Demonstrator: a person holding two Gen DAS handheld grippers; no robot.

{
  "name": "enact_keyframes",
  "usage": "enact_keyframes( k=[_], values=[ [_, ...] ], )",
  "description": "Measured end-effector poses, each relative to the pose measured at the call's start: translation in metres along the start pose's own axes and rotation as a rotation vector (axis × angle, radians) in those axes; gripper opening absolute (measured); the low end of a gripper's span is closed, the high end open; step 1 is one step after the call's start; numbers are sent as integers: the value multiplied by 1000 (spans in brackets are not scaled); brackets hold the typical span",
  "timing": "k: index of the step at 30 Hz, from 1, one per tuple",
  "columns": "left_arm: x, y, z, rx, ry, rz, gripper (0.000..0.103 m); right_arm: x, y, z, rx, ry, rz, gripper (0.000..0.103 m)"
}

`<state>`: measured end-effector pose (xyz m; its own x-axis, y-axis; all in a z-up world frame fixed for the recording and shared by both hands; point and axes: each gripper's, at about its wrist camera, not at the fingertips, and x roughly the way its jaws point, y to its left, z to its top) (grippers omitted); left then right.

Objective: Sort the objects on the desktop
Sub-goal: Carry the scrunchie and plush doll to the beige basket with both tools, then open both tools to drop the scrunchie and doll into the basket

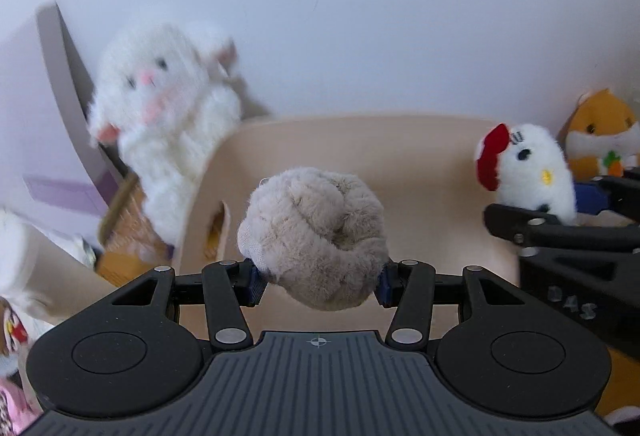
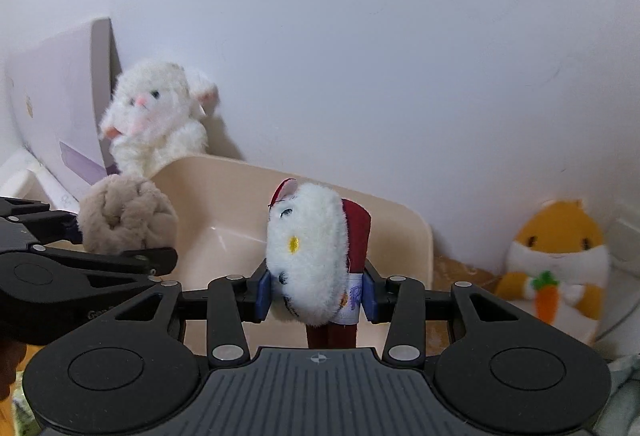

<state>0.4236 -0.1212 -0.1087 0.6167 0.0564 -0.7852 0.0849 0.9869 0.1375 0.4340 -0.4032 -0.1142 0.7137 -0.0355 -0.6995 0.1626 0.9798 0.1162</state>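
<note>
My left gripper (image 1: 319,282) is shut on a beige knotted plush ball (image 1: 314,236) and holds it above a cream plastic bin (image 1: 420,143). It also shows in the right wrist view (image 2: 126,220). My right gripper (image 2: 316,294) is shut on a white plush cat with a red bow (image 2: 308,256), held over the same bin (image 2: 408,224). The cat shows at the right of the left wrist view (image 1: 528,171), with the right gripper's fingers (image 1: 560,232) below it.
A white plush lamb (image 1: 168,115) leans by a lilac box (image 1: 44,139) at the back left, against the white wall. An orange hamster plush with a carrot (image 2: 556,264) sits right of the bin. A woven basket (image 1: 128,232) stands under the lamb.
</note>
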Motion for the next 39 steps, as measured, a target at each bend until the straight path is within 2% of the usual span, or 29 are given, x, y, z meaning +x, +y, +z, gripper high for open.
enact_keyframes(
  k=[3,9,11,14,19,21,23,24,27,31,34,39],
  values=[
    [24,-7,-2,13,69,11,52,27,-4,-4,21,63,8,41],
    [50,-21,-13,81,142,25,53,54,-13,-19,44,140,6,46],
    [56,-23,-15,90,159,32,55,58,-13,-22,19,135,-8,51],
    [59,-24,-18,89,169,40,61,60,-10,-24,-6,134,-5,54],
    [56,-16,-21,53,165,56,73,54,-13,-25,-7,117,-16,70],
    [48,-11,-21,34,147,56,78,44,-17,-25,28,108,4,77],
    [36,-6,-22,24,125,48,79,35,-19,-26,53,97,21,82],
    [27,-3,-22,22,110,44,79,28,-20,-28,67,93,16,89],
    [-2,5,-24,19,75,24,81,6,-20,-34,116,91,51,97],
    [-40,17,-24,12,27,11,83,-28,-14,-40,179,67,88,103],
    [-71,21,-31,18,-12,28,84,-55,-6,-44,198,45,106,103],
    [-111,36,-49,6,-26,2,85,-83,3,-58,284,63,160,103]
  ],
)
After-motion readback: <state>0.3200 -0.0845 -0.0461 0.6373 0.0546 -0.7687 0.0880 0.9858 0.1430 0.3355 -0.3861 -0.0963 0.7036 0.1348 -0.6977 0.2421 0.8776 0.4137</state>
